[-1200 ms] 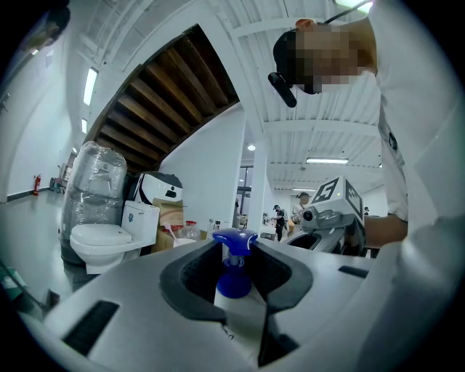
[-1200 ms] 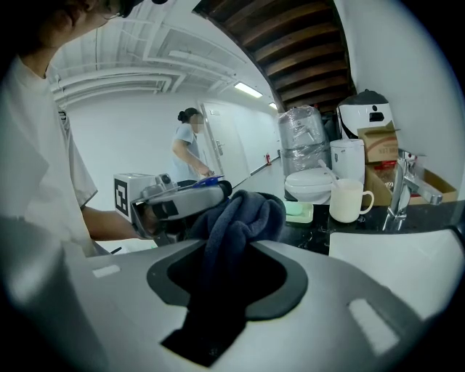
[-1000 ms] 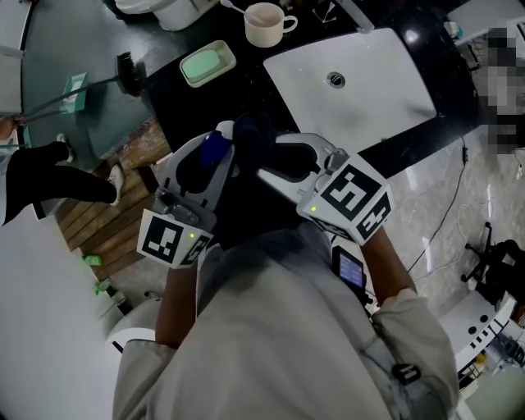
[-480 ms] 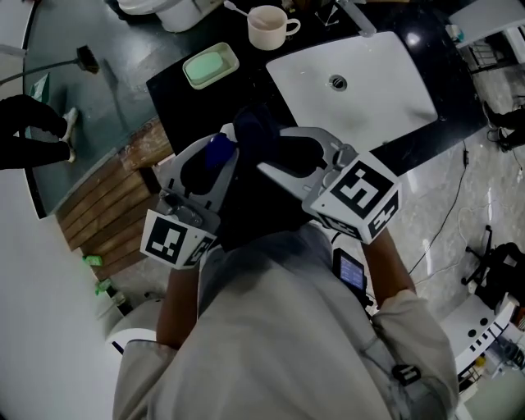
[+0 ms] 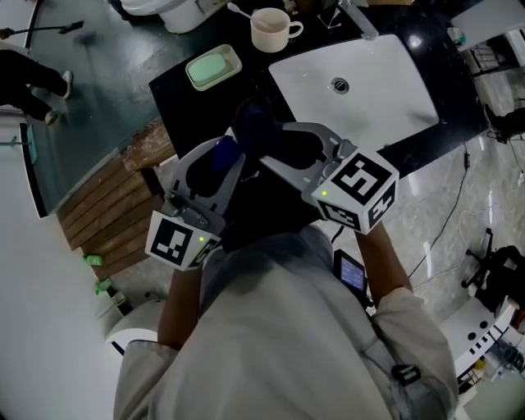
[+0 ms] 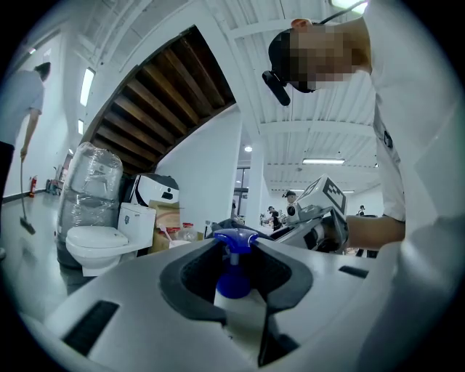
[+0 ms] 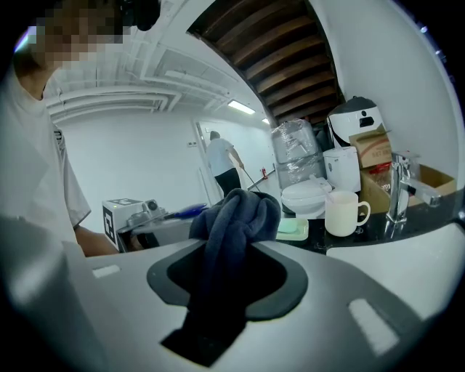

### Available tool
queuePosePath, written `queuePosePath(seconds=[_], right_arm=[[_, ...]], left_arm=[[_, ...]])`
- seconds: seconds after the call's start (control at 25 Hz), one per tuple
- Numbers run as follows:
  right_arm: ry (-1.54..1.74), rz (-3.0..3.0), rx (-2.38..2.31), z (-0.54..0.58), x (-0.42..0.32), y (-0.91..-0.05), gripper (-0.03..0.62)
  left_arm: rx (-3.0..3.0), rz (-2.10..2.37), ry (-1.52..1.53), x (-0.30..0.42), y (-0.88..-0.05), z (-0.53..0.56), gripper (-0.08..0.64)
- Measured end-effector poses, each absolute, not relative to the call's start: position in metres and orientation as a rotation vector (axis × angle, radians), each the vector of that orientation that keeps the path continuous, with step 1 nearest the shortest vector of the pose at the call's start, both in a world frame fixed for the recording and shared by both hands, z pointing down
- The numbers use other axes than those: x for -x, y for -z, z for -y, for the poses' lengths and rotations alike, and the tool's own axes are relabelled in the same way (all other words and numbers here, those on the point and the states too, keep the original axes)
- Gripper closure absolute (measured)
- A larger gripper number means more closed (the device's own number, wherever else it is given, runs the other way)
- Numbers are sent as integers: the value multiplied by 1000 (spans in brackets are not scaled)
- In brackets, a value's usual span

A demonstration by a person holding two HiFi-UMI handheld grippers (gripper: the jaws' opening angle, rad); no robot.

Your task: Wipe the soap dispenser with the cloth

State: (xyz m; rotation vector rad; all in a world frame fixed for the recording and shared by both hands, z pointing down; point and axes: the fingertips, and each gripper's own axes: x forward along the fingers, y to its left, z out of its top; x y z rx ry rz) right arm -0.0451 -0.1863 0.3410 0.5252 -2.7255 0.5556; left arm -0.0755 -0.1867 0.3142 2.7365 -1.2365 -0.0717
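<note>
Gripping the soap dispenser (image 6: 234, 305) in my left gripper (image 6: 236, 254), I hold it upright off the counter. The jaws stand roughly half open, their dark pads pressed against either side of its white body. The blue pump head (image 6: 234, 238) rises above them.

My right gripper (image 7: 231, 240) is clamped narrow on the cloth (image 7: 234, 218). It is a dark blue bundle that bulges out past the jaw tips and hangs down through the gap behind them.

In the head view both tools sit on my side of the white sink (image 5: 369, 90), off its near left corner, with their tips turned toward each other. The dispenser is the farther of the two from the sink, and the cloth lies between it and the sink. The cloth's bunched end is just beside the pump head. I cannot tell whether the fabric actually touches it.

On the black counter (image 5: 193, 107) around the sink, a pale mug (image 5: 269, 29) stands off the sink's far left corner. A green soap dish (image 5: 212, 67) lies further out to the sink's left. The faucet (image 5: 357, 18) rises at the sink's far edge.
</note>
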Motion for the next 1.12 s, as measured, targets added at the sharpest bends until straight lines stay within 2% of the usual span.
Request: queuePosePath(seconds=[1.12], right_arm=[[-595, 2612, -555, 192, 37, -388, 463]], left_arm=[[-2737, 1239, 101, 77, -312, 187, 462]])
